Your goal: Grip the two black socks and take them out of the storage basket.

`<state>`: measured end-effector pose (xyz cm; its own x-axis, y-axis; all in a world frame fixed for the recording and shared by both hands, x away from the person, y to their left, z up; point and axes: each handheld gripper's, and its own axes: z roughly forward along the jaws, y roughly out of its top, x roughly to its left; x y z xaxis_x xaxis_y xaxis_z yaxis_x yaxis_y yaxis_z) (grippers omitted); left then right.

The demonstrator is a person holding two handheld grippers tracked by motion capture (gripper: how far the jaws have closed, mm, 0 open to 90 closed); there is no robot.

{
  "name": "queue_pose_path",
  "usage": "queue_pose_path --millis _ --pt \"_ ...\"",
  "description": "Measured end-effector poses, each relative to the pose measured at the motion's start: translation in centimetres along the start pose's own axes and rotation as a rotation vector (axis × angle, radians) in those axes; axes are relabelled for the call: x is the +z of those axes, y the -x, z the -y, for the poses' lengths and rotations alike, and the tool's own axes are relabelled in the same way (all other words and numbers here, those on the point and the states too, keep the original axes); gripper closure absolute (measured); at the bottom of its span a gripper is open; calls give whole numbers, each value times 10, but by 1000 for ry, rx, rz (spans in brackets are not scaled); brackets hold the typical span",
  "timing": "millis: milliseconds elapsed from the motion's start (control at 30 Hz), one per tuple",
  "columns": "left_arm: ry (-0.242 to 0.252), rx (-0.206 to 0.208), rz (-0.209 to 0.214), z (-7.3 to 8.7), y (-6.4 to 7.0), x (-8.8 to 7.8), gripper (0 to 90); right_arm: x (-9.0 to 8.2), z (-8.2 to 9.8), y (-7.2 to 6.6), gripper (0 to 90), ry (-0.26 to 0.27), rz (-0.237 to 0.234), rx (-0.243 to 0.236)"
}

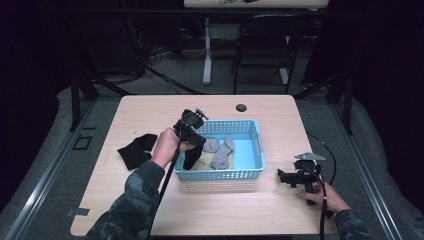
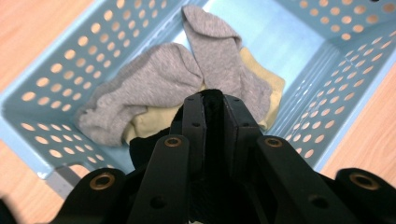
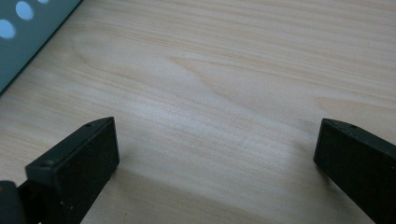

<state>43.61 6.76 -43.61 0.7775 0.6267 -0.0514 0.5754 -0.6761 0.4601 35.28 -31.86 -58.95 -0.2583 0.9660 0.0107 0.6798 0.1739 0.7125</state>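
A light blue perforated basket (image 1: 220, 174) stands mid-table with grey socks (image 1: 220, 150) and a pale yellow sock (image 1: 203, 163) inside. My left gripper (image 1: 198, 139) hangs over the basket's left end, shut on a black sock (image 1: 191, 156) that dangles into it. In the left gripper view the closed gripper (image 2: 215, 100) pinches black fabric (image 2: 142, 151) above the grey socks (image 2: 154, 79), the yellow sock (image 2: 154, 122) and the basket (image 2: 60, 70). A second black sock (image 1: 136, 150) lies on the table left of the basket. My right gripper (image 1: 283, 176) rests open on the table right of the basket, nothing between its jaws (image 3: 215, 135).
A dark round hole (image 1: 241, 107) sits near the table's far edge. A black folding chair (image 1: 265, 45) and a table leg stand beyond the table. The basket's corner (image 3: 28, 32) shows at the upper left of the right gripper view.
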Motion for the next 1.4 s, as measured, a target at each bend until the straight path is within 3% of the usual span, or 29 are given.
queue_pose_path --millis 167,400,467,633,767,1000,1400 --pt "7 2 0 -3 -2 -8 808 0 0 0 0 -5 -2 -5" --pt "61 8 -20 -7 -3 -31 807 0 0 0 0 -6 -2 -4" --pt "64 15 -62 -8 -1 -36 807 0 0 0 0 -6 -2 -4" --pt "63 33 -97 -9 -2 -49 807 0 0 0 0 1 -1 0" --pt "98 7 -117 -2 -12 -70 807 0 0 0 0 0 -1 -1" --pt "124 -33 -151 13 -29 -93 806 0 0 0 0 1 0 0" --pt "136 -127 -188 48 -59 -116 806 0 0 0 0 0 0 0"
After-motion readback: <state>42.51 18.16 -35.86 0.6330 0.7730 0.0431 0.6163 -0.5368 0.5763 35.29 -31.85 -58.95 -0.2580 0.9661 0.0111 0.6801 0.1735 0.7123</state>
